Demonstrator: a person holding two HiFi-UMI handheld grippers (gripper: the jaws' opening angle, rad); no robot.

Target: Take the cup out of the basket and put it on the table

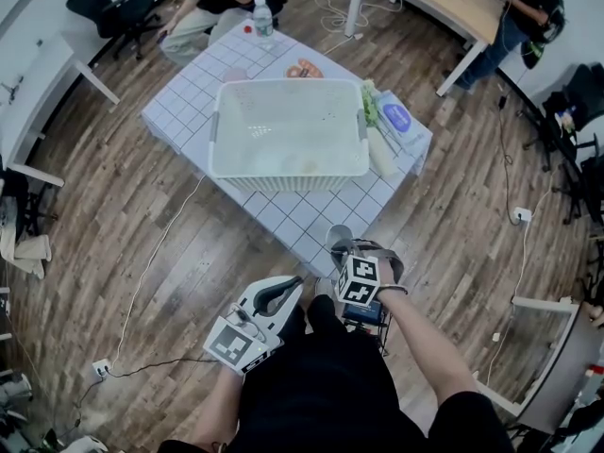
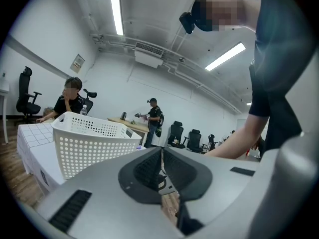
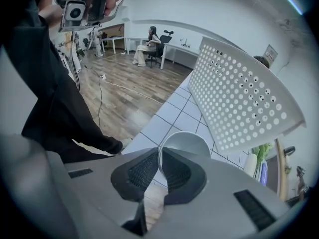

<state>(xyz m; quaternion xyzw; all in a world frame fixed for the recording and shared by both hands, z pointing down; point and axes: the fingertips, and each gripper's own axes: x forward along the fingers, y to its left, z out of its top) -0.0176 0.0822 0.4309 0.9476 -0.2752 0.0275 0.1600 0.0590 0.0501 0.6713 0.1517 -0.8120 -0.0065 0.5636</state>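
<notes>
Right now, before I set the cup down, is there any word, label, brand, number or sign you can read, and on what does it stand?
No text can be read in any view.
On the blue packet: an oval label, too small to read.
On the bottle: a label, too small to read.
On the wall notice: print too blurred to read.
On the marker cubes: black-and-white square patterns only, no letters or numbers.

Bright, even light from ceiling strips; heavy fisheye bending; corners seemingly blurred

Bare strip of table in front of the basket; greens and packet close along its right.
</notes>
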